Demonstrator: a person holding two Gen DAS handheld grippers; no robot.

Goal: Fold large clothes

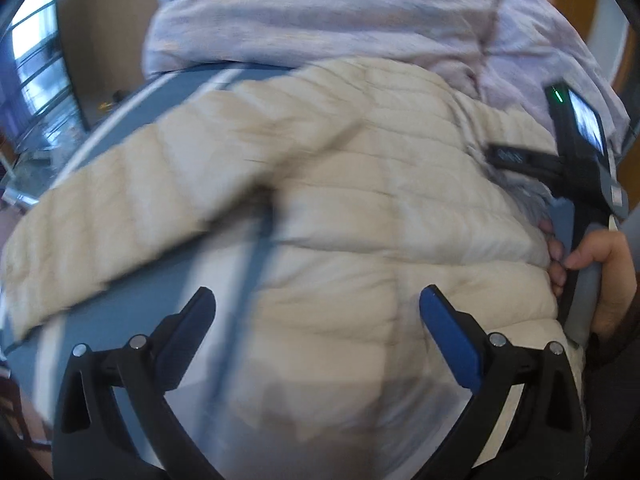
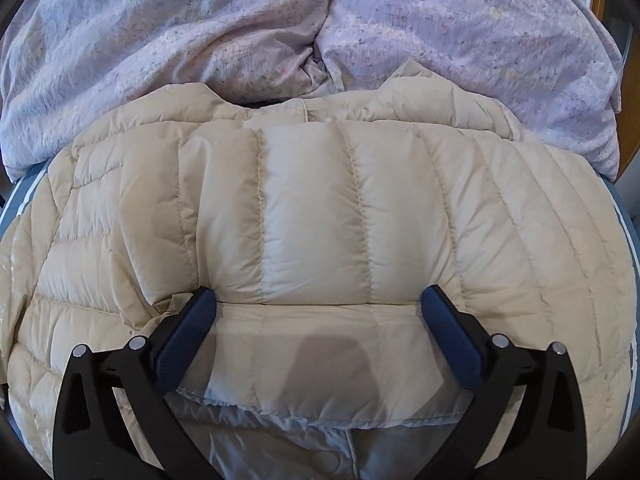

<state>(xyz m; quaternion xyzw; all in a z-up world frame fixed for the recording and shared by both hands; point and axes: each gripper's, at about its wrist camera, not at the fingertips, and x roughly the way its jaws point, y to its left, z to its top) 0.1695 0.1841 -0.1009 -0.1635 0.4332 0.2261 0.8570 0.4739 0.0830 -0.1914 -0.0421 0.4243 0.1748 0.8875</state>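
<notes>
A cream quilted jacket (image 2: 320, 216) is spread mid-frame below a lilac duvet (image 2: 160, 40). Right gripper (image 2: 318, 300) and left gripper (image 1: 318, 300) jaws are held wide, nothing gripped (fold underway). A sleeve grasp is probably needed next.

My right tongs (image 2: 318, 334) gape wide over the cream jacket (image 2: 320, 216), nothing between the pads. A bunched lilac quilt (image 2: 160, 40) walls off the whole top of the frame. In the left view, bare blue bed (image 1: 192, 92) lies open at upper left; my other hand (image 1: 600, 276) and its tool crowd the right edge.
</notes>
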